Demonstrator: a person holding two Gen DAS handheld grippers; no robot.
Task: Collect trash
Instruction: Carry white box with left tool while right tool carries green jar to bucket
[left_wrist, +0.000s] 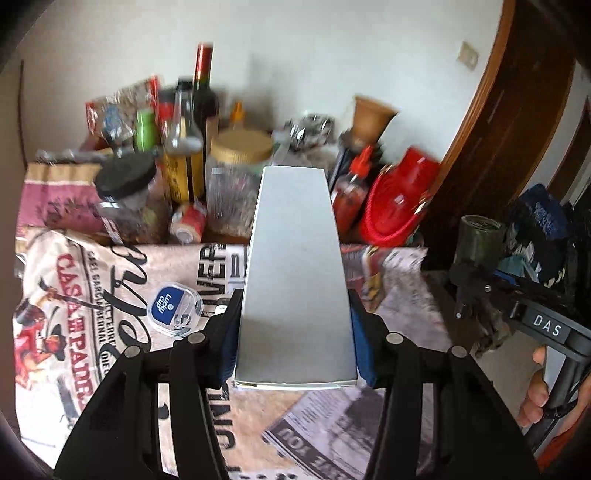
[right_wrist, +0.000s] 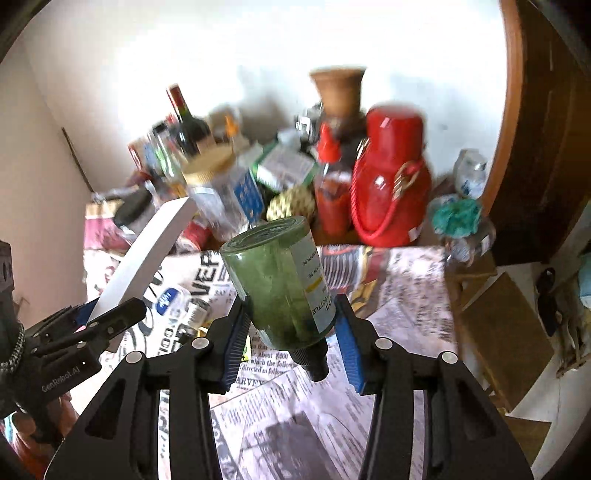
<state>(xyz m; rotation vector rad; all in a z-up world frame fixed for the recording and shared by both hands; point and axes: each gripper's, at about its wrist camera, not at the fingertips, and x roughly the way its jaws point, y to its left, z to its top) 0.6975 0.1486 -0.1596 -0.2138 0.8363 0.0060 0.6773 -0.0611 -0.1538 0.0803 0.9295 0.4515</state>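
Left wrist view: your left gripper (left_wrist: 295, 332) has its fingers (left_wrist: 360, 343) clamped on a flat grey-white cardboard box (left_wrist: 295, 273), held above the tabletop (left_wrist: 258, 417) with its newsprint-patterned cloth. A small clear plastic case with a blue label (left_wrist: 173, 308) lies on the cloth just left of the box. Blurred jars and bottles crowd the far edge. Your right gripper (left_wrist: 476, 284) shows at the right, carrying a green bottle (left_wrist: 478, 236).

Right wrist view: your right gripper (right_wrist: 291, 332) has its fingers (right_wrist: 351, 350) closed on the green glass bottle (right_wrist: 280, 280), base pointing away, black cap (right_wrist: 314, 363) toward the camera, lifted off the tabletop (right_wrist: 406, 314). The left gripper (right_wrist: 107, 317) holds the box (right_wrist: 147, 258) at the left. A red lidded jug with a rope handle (right_wrist: 388, 192) stands behind.
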